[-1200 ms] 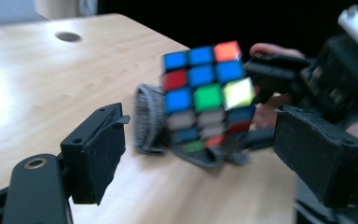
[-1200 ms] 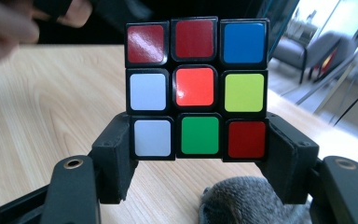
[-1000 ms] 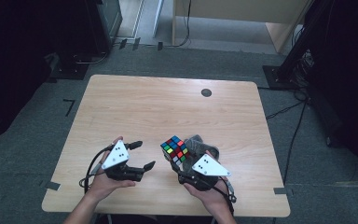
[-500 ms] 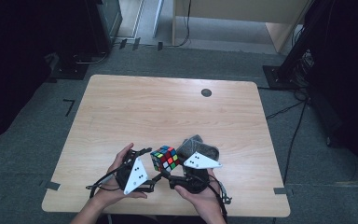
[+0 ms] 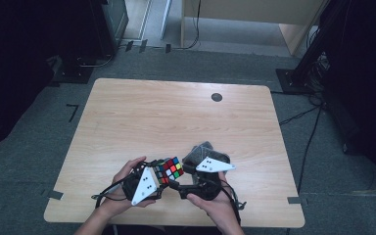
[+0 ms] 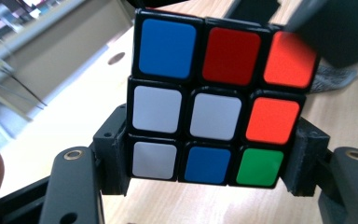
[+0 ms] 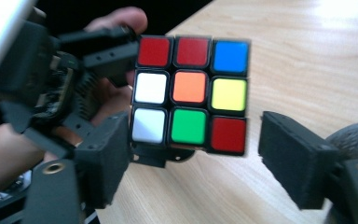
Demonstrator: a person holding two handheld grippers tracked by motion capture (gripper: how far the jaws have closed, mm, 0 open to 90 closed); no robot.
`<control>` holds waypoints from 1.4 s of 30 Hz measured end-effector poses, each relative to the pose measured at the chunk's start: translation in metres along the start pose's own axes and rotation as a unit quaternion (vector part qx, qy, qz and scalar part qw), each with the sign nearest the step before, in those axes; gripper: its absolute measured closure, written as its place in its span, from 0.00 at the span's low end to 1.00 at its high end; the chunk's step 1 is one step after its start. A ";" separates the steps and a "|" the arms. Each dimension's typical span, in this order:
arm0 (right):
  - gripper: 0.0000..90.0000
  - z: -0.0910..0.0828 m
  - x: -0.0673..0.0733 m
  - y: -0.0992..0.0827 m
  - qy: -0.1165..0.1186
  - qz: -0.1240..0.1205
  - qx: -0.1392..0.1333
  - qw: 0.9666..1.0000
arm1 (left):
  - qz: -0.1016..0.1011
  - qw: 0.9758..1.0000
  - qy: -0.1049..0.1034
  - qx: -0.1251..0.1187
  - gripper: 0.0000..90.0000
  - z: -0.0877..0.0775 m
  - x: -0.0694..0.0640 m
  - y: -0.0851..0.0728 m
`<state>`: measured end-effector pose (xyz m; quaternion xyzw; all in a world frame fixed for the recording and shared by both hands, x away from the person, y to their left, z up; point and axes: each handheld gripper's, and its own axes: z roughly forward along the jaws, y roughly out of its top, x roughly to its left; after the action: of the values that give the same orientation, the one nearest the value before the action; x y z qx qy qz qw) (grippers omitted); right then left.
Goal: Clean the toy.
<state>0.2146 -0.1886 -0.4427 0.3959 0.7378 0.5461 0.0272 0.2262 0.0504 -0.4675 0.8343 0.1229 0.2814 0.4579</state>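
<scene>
A scrambled Rubik's cube [image 5: 169,169] is held above the near part of the wooden table [image 5: 176,117]. My left gripper [image 5: 162,177] has just closed its jaws, and its pads press both sides of the cube's [image 6: 214,102] bottom layer around the left gripper [image 6: 209,164]. My right gripper [image 5: 180,177] has just been opening. In the right gripper view the cube [image 7: 191,93] sits between the jaws of the right gripper [image 7: 196,156]; the right pad [image 7: 293,158] stands clear of it and the left pad [image 7: 105,156] lies at its edge. The left gripper's fingers [image 7: 114,49] grip it from the left.
A grey crumpled cloth [image 5: 201,152] lies on the table just behind the right gripper. A small black round hole [image 5: 217,97] sits near the table's far edge. Dark equipment stands on the floor around the table.
The left gripper came in from the left and closed on the cube. The right gripper, which held the cube before, has opened its jaws. The cube shifted slightly left and nearer.
</scene>
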 end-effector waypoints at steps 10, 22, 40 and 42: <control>0.27 -0.019 -0.059 -0.016 -0.233 -0.039 0.016 0.972 | -0.110 0.994 -0.017 -0.014 0.37 -0.007 0.025 -0.008; 0.41 0.006 -0.084 -0.048 -0.253 -0.026 0.082 0.964 | -0.166 0.985 -0.034 -0.030 0.37 -0.011 0.034 -0.010; 0.77 0.013 -0.063 -0.048 -0.234 -0.041 0.118 0.964 | -0.181 0.982 -0.054 -0.031 0.37 -0.009 0.033 -0.009; 0.82 0.014 -0.059 -0.049 -0.238 -0.052 0.116 0.963 | -0.184 0.981 -0.056 -0.028 0.37 -0.008 0.032 -0.010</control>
<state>0.2346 -0.2185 -0.5116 0.4760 0.7877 0.3449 0.1844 0.2481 0.0759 -0.4608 0.7986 0.2408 0.1487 0.5311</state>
